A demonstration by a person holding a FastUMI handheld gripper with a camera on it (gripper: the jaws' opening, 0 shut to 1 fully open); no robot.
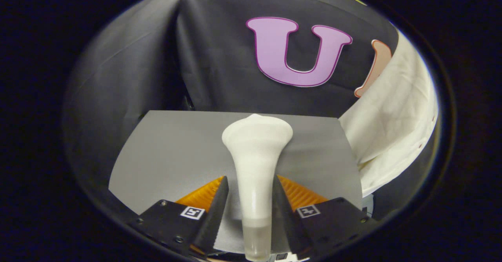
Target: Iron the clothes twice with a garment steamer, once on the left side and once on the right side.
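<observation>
Gripper view takes in the booth's black cloth wall (219, 66) as the largest thing, hanging in folds behind everything else. Below it lies a grey table (172, 152), flat and plain, its near part covered by the gripper. Off to the right, beyond the table's edge, hangs a white garment (396, 120), creased, with what look like small dark buttons along its hem; its top and far side are cut off, so its kind is hard to tell. The white garment steamer (255, 152) stands up between the fingers, its narrow handle low and its wide head flaring out ahead of them over the table; the face of the head points away and cannot be seen, and the clear lower end of the handle is cut off. The gripper (251, 199) has both fingers (213, 211) pressed against the handle, one on each side, pinching it. Each finger block carries a small square black-and-white marker (193, 212), a coded pattern with no readable words
</observation>
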